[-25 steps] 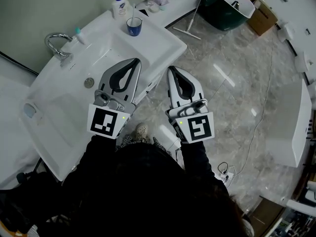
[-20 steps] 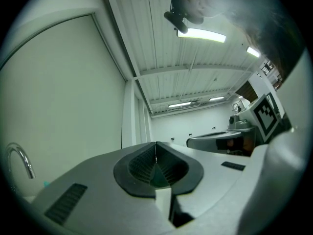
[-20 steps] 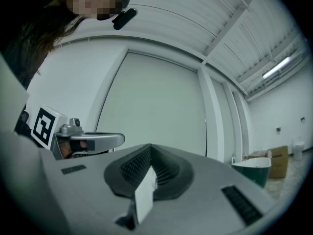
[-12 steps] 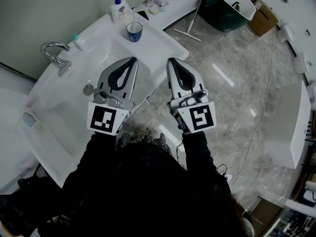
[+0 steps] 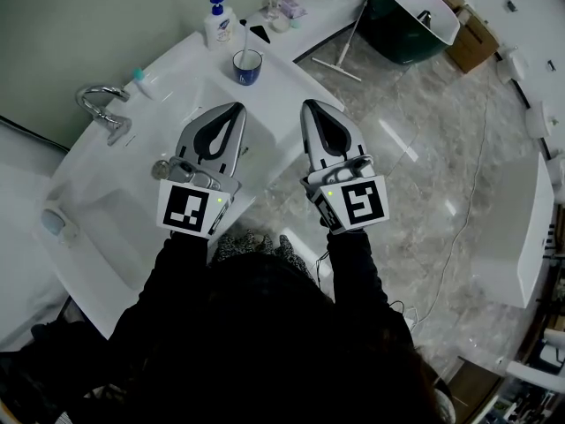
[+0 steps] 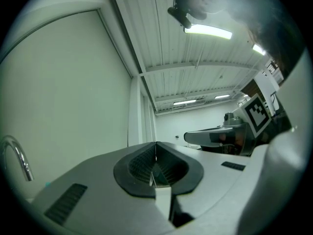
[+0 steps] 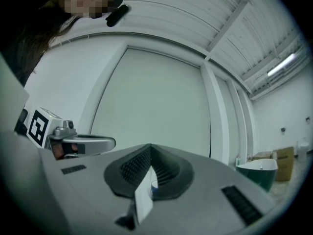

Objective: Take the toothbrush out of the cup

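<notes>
A blue cup [image 5: 248,67] stands on the white sink counter [image 5: 291,82], and a thin white toothbrush [image 5: 240,48] sticks up out of it. My left gripper [image 5: 238,107] hovers just in front of the cup with its tips a short way from it. Its jaws meet with nothing between them [image 6: 156,144]. My right gripper [image 5: 310,104] is level with it to the right, over the counter's front corner. It is also shut and empty [image 7: 150,146]. Both point slightly upward, so neither gripper view shows the cup clearly.
A chrome faucet [image 5: 102,106] and a white basin [image 5: 106,219] lie to the left. A pump bottle [image 5: 219,22] stands behind the cup, a small teal-capped tube [image 5: 142,78] near the faucet. A squeegee [image 5: 340,56], a dark green tub [image 5: 410,11] and a cardboard box [image 5: 468,32] are on the marble floor.
Both grippers have moved forward side by side toward the cup, which now sits closer to their tips. Both stayed shut.
</notes>
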`<state>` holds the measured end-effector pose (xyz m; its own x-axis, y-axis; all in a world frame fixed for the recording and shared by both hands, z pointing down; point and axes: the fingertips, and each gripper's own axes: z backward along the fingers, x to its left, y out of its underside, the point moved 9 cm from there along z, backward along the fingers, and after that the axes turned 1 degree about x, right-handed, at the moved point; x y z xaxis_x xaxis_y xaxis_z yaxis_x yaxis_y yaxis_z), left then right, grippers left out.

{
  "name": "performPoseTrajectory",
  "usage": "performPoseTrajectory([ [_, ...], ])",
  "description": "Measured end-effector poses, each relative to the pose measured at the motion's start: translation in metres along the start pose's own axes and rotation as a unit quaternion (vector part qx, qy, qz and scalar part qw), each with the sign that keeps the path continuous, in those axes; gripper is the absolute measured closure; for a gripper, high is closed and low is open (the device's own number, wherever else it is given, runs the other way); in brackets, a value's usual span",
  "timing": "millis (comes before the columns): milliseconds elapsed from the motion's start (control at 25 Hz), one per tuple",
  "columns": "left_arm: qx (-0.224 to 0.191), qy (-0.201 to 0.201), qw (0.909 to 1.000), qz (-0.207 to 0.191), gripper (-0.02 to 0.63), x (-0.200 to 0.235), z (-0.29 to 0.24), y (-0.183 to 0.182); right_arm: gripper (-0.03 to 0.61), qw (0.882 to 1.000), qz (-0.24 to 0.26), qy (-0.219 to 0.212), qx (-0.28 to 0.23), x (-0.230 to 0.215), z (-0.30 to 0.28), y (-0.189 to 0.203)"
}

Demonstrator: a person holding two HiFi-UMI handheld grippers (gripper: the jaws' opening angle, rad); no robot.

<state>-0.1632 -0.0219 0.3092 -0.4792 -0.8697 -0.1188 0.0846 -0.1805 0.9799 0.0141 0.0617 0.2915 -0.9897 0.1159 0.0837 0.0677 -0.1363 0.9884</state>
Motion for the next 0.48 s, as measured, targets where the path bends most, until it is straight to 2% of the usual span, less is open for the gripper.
performPoseTrajectory([
  [480, 0.007, -0.017, 0.9998, 0.004, 0.604, 0.017, -0.012, 0.008, 0.575, 1.0, 0.003, -0.024, 0.015, -0.009, -0.021, 0.01],
])
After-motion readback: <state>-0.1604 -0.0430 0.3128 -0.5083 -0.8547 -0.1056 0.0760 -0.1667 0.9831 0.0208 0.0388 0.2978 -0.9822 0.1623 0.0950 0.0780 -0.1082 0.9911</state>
